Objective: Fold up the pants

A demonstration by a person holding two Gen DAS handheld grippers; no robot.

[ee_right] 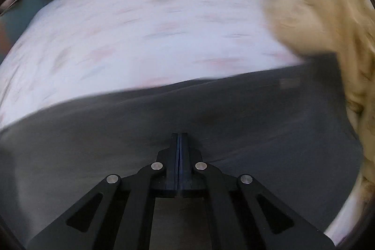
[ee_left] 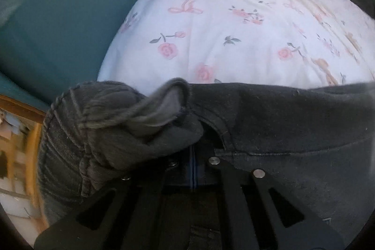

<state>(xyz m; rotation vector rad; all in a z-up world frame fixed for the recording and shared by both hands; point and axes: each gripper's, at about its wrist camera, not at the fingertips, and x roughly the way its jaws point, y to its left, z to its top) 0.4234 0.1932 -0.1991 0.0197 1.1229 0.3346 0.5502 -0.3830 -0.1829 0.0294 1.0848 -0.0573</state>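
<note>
step: fold in hand | dark grey pants (ee_left: 293, 123) across lower frame on floral bedsheet (ee_left: 222, 27) | left gripper (ee_left: 193, 156) pinching bunched pants | right gripper (ee_right: 179, 139) pressed together, grip unclear | next: carry edge over evenly

Sheet (ee_left: 222, 22) ahead open; beige bedding (ee_right: 316, 22) blocks right.

The pants (ee_left: 293, 123) are dark grey, almost black. The bed sheet (ee_left: 222, 22) past the gripper tips is white with little pink roses and green leaves. A blanket (ee_right: 311, 15) off to the right is tan. The grippers are black.
</note>
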